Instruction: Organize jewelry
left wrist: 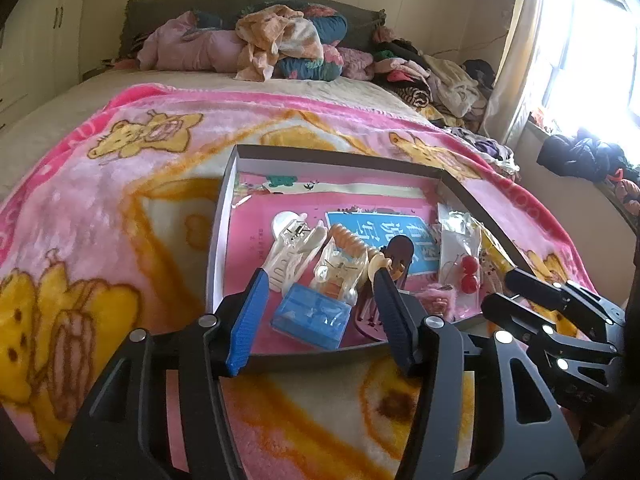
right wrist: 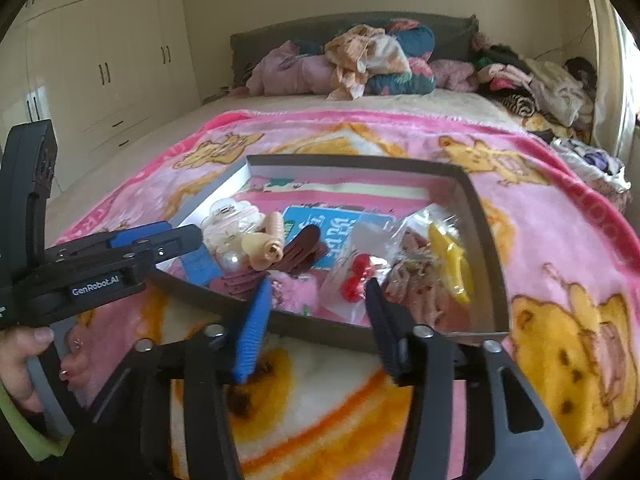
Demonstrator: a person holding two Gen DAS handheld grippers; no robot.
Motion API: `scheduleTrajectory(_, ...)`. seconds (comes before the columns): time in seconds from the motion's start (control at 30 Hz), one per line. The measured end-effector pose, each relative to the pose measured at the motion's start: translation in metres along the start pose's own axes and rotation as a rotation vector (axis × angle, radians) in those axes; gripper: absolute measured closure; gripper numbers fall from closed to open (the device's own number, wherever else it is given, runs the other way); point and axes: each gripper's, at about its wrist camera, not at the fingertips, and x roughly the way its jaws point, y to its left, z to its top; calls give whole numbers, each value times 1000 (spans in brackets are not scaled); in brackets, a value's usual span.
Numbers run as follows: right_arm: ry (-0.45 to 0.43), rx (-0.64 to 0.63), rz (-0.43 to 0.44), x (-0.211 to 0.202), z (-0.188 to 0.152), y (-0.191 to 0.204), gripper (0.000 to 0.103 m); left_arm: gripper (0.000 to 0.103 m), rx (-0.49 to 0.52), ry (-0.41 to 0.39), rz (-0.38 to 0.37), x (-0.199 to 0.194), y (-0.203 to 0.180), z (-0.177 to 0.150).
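Left gripper: the left gripper [left wrist: 320,280] hovers over the near edge of the tray with its jaws spread wide, nothing between them.
Right gripper: the right gripper [right wrist: 318,286] hangs over the tray's near edge toward the near right corner, jaws likewise spread and empty.
Tray: a shallow grey cardboard box tray [left wrist: 224,208] with a pink printed paper floor lies on a pink fleece blanket with yellow bears [left wrist: 120,184] on the bed.
Blue case: a small translucent blue plastic box [left wrist: 310,316] sits by the near edge, its long axis running roughly along that edge.
Brown clip: a dark brown flat hair clip [left wrist: 400,254] lies mid-tray, long axis pointing from the near edge toward the far edge.
Clear claw: a clear plastic claw hair clip [left wrist: 292,246] rests near the left edge, angled toward the far left corner.
Red beads: a clear packet with two red round beads [right wrist: 356,276] lies toward the right side, the beads stacked near to far.
Yellow piece: a yellow plastic clip [right wrist: 450,264] lies by the right edge, lengthwise along it.
Far end: a heap of crumpled clothes and bedding [left wrist: 280,40] sits against the headboard.
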Motion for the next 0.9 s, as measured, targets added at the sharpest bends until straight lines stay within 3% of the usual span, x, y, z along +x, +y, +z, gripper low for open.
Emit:
scheduleTrajectory(0.2, -38, 5, -46, -12, 2, -5, 21, 44, 3, -13, 6, -10, -3, 3)
scheduleTrajectory(0.37, -77, 7, -85, -24, 1, -8, 8, 30, 5, -29, 2, -19, -5, 3)
scheduleTrajectory(0.57, -98, 21, -117, -35, -1, -11, 7, 12, 17, -54, 16, -30, -9, 4)
scheduleTrajectory(0.9, -150, 39, -154, -58, -10, -11, 7, 12, 41, -90, 52, -51, -14, -4)
